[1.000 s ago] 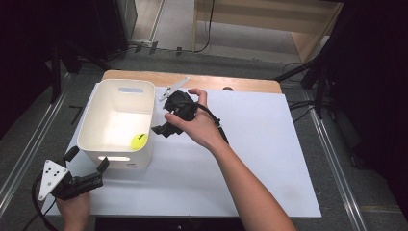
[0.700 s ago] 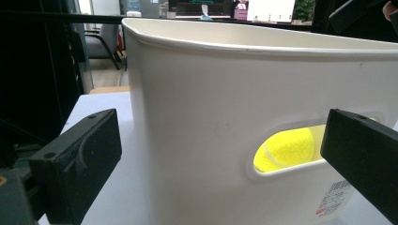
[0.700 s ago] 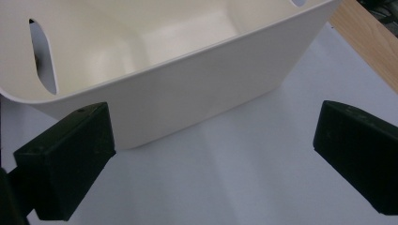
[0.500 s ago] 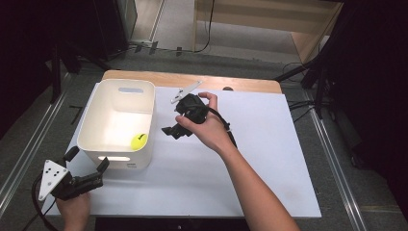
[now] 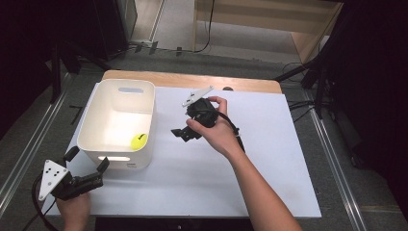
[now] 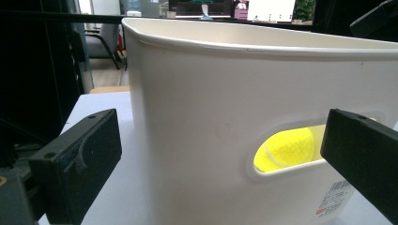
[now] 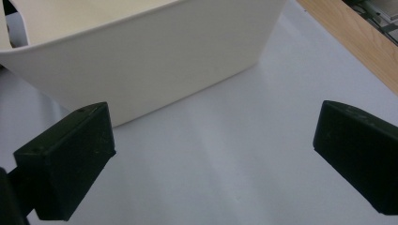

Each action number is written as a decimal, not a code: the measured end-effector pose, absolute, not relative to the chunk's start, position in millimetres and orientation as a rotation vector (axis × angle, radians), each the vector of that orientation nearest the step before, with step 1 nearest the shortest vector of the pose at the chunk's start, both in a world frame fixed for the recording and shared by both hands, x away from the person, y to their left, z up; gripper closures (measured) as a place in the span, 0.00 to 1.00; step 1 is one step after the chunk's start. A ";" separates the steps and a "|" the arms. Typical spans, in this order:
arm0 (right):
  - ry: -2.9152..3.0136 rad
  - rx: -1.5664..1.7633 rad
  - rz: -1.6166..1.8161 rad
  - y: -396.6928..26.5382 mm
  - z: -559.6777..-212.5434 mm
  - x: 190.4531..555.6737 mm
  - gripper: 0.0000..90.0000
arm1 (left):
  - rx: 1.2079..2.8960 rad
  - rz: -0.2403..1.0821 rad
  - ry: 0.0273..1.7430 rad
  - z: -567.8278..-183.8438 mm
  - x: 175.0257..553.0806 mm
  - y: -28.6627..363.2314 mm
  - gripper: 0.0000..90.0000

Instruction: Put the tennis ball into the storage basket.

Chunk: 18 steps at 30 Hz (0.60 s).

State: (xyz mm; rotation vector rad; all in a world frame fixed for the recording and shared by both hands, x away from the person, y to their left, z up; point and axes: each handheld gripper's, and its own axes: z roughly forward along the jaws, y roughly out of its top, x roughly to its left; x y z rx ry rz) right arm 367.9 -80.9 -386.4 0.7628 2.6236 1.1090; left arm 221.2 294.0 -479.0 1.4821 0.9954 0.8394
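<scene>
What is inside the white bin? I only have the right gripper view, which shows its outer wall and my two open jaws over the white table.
Observer: A yellow tennis ball lies inside the white bin, near its front right corner in the high view.
Operator: Where is the left gripper?
Observer: The left gripper sits at the bin's near end, jaws open, facing the handle slot; the ball shows through that slot.
Operator: Is my right gripper touching the bin?
Observer: No, the right gripper hangs apart from it over the table.

Lab: railed floor [image 5: 29, 144], cables [image 5: 208, 29], monitors [image 6: 206, 7].
</scene>
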 end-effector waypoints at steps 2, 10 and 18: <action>2.619 0.765 1.104 -84.3 -388.1 367.5 0.00 | 1.482 0.839 0.996 -479.0 221.2 293.9 0.00; 2.591 0.792 1.113 -97.1 -394.1 364.7 0.00 | 1.481 0.840 0.997 -479.0 221.3 293.7 0.00; 2.574 0.831 1.112 -109.7 -402.2 361.7 0.00 | 1.482 0.841 0.996 -479.1 221.2 293.5 0.00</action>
